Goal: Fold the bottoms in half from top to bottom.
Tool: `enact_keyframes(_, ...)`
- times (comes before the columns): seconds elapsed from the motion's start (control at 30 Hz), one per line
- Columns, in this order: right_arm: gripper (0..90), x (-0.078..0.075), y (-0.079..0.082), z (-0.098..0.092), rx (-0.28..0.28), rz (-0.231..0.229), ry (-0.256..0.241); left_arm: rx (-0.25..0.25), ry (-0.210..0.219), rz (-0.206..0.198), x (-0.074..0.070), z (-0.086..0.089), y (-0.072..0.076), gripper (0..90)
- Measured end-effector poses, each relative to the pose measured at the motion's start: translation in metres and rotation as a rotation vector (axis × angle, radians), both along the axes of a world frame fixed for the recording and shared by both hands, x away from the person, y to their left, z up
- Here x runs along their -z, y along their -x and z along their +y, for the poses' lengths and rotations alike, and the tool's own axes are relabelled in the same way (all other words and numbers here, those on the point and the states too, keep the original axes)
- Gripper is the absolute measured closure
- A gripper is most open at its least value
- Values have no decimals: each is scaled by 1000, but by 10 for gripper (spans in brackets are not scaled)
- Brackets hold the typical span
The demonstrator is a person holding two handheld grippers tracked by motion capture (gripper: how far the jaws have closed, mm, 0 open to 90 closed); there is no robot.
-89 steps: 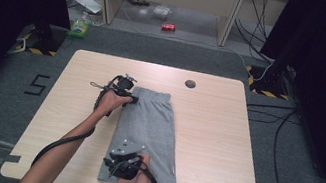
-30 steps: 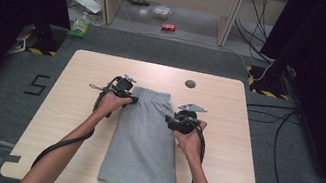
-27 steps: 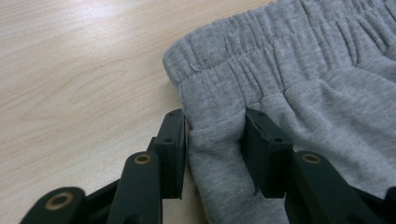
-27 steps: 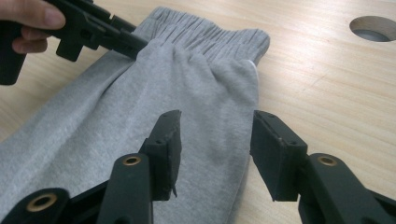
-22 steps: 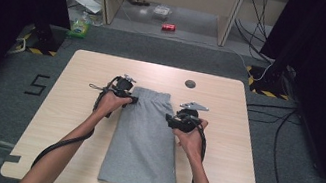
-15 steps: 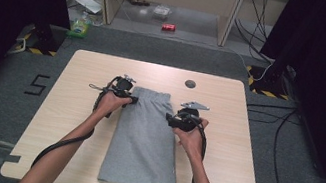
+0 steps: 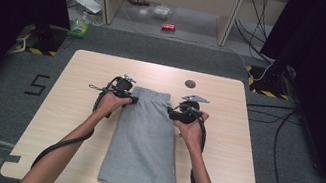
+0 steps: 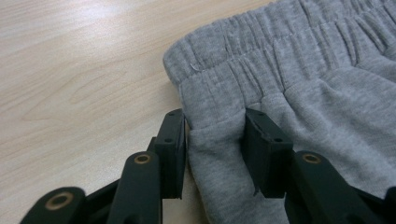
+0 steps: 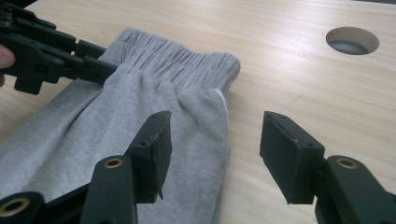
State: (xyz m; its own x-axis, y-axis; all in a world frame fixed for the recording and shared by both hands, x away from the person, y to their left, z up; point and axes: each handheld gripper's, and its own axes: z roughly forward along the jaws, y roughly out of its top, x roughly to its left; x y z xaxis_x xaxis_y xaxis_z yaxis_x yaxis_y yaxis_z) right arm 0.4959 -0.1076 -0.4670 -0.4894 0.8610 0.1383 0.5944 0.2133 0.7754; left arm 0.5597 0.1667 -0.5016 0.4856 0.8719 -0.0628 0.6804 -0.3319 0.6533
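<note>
A grey folded garment with an elastic waistband (image 7: 145,139) lies lengthwise on the wooden table (image 7: 242,151), waistband at the far end. My left gripper (image 7: 131,99) is at its left edge just below the waistband. In the left gripper view its jaws (image 8: 214,126) pinch a raised fold of the cloth (image 8: 303,93). My right gripper (image 7: 171,113) is at the garment's right edge, opposite the left one. It stands open (image 9: 215,126), one jaw over the cloth (image 9: 140,93) and the other over bare wood. The left gripper (image 9: 100,70) also appears farther off, holding the cloth.
A round hole (image 7: 190,83) in the tabletop lies just beyond the right gripper, also seen in the right gripper view (image 9: 352,40). Bare wood surrounds the garment on both sides. Cables trail from both grippers toward the table's near edge.
The right gripper went from the garment's near hem up to the right edge by the waistband and has edged closer to the cloth. The left gripper has stayed in place.
</note>
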Motion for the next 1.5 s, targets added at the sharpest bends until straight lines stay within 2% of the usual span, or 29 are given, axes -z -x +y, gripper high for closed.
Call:
enact_keyframes(0.53, 427, 16, -28, 14, 17, 33, -11, -1, 3, -5, 1, 0, 1, 599)
enact_keyframes(0.8, 424, 20, -36, 21, 25, 46, -12, -4, 3, -6, 1, 0, 1, 598)
enact_keyframes(0.97, 422, 25, -43, 24, 30, 68, -22, -5, 4, -10, 1, 0, 1, 598)
enact_keyframes(1.07, 421, 29, -46, 25, 34, 81, -10, -6, 5, -10, 1, 0, 1, 598)
enact_keyframes(1.23, 423, 35, -50, 26, 38, 100, -21, -6, 4, -9, 1, 0, 1, 599)
enact_keyframes(1.4, 433, 40, -52, 30, 36, 119, -6, -5, 3, -10, 1, 0, 1, 599)
enact_keyframes(1.5, 438, 41, -53, 31, 37, 116, -10, -6, 3, -11, 1, 0, 2, 598)
